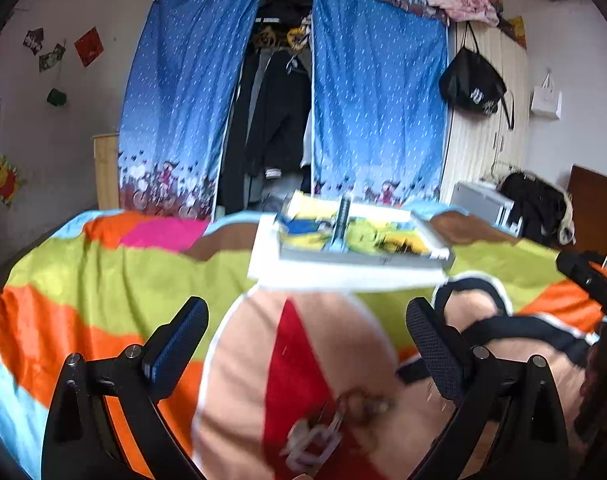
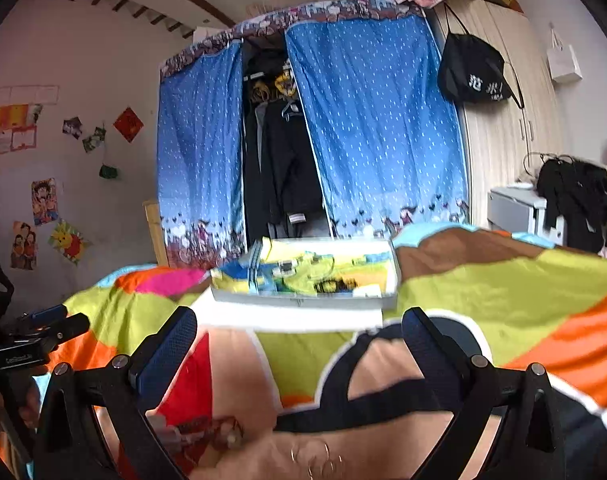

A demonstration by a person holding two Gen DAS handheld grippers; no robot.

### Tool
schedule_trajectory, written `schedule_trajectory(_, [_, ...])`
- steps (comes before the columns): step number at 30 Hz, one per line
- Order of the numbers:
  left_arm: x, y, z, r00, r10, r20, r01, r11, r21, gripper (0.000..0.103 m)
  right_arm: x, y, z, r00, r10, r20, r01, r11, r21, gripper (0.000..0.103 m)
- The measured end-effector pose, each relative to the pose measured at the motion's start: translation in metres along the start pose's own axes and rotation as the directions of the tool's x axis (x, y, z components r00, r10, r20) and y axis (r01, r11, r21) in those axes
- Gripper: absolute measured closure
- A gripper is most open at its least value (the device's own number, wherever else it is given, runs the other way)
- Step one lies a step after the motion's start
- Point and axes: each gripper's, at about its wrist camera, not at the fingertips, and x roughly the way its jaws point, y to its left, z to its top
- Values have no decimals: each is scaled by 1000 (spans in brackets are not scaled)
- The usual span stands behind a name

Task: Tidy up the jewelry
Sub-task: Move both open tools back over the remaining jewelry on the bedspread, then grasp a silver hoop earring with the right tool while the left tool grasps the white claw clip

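While both grippers hover over the bed, I see the left gripper w/ jaws wide apart, nothing held; right gripper same, spread and empty. Jewelry lies in a blurry heap on the quilt's red patch, just below the left gripper; a few thin rings sit near the right one. Organizer box waits further back, well apart. Best approach imo: drop the left low, straddle one piece only, close slowly so chains don't drag neighbours.

Home bedroom: bed, curtained wardrobe.
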Motion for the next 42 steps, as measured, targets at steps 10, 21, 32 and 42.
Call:
schedule_trajectory(10, [7, 13, -74, 988, 53, -143, -53, 999, 2, 6, 20, -7, -76, 975, -11, -223, 16, 1000, 23, 0])
schedule_trajectory(21, [28, 7, -117, 954, 33, -297, -20, 999, 46, 6, 44, -7, -133, 913, 24, -408, -1, 999, 55, 0])
schedule_trajectory(32, [60, -5, -130, 928, -27, -372, 79, 989, 126, 6, 54, -6, -147, 894, 62, -444, -34, 997, 72, 0])
schedule_trajectory(42, [71, -12, -133, 931, -36, -363, 88, 988, 128, 6, 77, -32, -151, 868, 37, -496, 41, 988, 147, 36])
